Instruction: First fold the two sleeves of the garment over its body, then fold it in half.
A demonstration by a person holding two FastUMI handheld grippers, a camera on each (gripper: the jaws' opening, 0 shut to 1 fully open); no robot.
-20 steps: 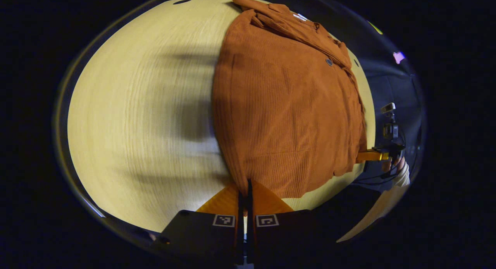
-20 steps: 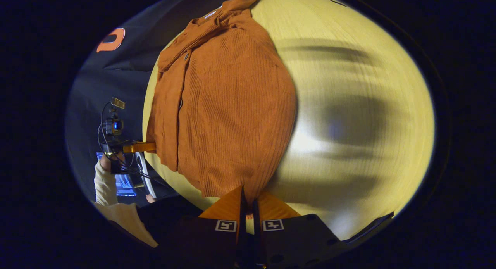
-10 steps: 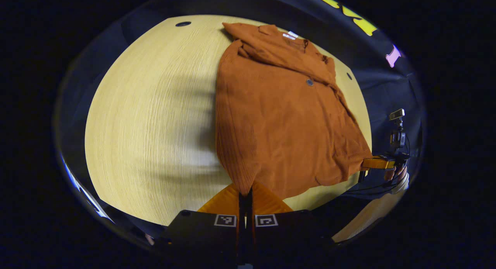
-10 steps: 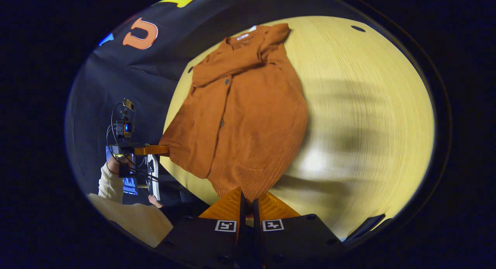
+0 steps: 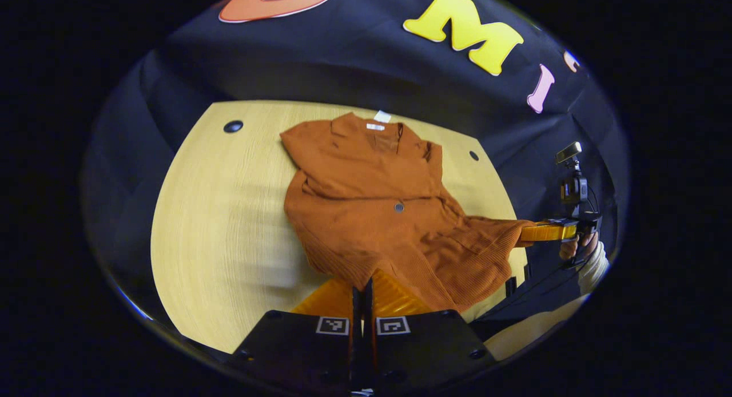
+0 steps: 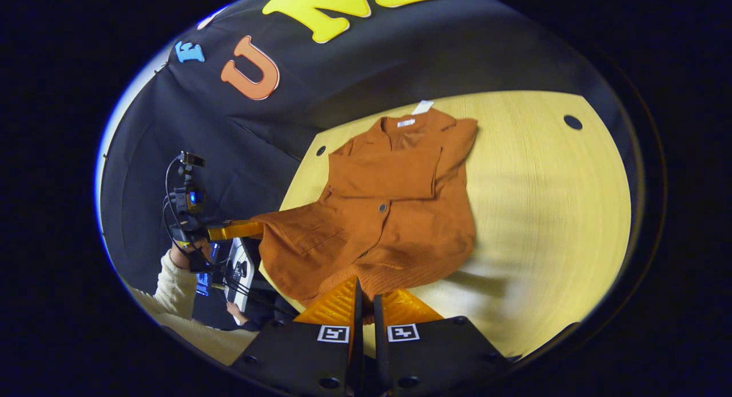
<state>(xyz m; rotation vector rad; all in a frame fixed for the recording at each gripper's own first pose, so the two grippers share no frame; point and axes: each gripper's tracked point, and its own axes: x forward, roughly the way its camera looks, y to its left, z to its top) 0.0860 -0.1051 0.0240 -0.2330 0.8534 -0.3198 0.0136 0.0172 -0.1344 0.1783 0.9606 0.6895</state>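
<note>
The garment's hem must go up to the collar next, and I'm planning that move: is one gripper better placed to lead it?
Neither: left gripper and right gripper each pinch a bottom corner of the garment, lifted off the table. The sleeves lie folded across its chest. They likely should move together.

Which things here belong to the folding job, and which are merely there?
Job: garment; left gripper and right gripper, each shut on its hem.

Merely there: table, its holes, booth wall.

Bare table (image 5: 217,225) wide open beside garment (image 5: 377,214). Booth wall (image 5: 343,71) bounds far edge. Small holes (image 5: 233,126) near far corners.
</note>
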